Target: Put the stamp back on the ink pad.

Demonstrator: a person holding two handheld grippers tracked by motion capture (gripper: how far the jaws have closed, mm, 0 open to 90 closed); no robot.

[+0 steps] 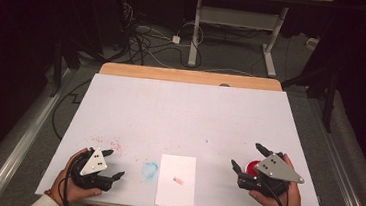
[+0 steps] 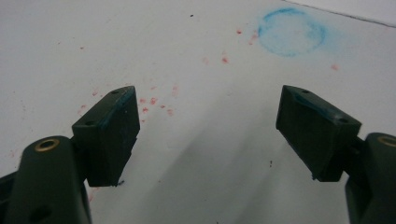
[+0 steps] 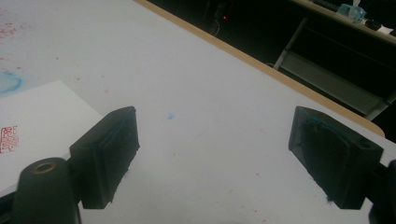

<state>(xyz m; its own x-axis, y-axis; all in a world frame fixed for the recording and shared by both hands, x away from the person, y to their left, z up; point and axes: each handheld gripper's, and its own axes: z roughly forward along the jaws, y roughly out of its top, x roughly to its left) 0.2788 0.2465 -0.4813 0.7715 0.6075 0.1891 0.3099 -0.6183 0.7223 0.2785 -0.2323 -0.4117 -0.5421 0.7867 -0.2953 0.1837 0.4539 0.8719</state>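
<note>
The white-covered worktop (image 1: 185,113) is mostly bare, with wide free room across its middle and far half up to the wooden strip (image 1: 191,76) at its 12 o'clock edge. The things sit along the near edge, close to the 6 o'clock rim. The sheet of paper (image 1: 176,181) lies at about 6 o'clock, nearly touching that rim. It is a white rectangle with its long axis running from near to far, and it carries a small red stamp mark (image 1: 178,181) near its middle. In the right gripper view the mark (image 3: 8,138) shows as a red square print on the paper's surface. Just beside the paper, toward 9 o'clock, is a blue ring stain (image 1: 149,170), and farther that way lie scattered red specks (image 1: 110,142). The left tongs (image 1: 113,164) rest at about 8 o'clock, held in a hand (image 1: 76,181), with jaws spread wide and nothing between them. They point toward the blue ring (image 2: 291,31). The right tongs (image 1: 246,157) sit at about 4 o'clock in the other hand (image 1: 282,204), near the right rim. Their jaws stand wide apart with only bare worktop between them. A round red object (image 1: 253,166) lies just beside them, partly hidden by the gripper body, so I cannot tell its shape fully.
</note>
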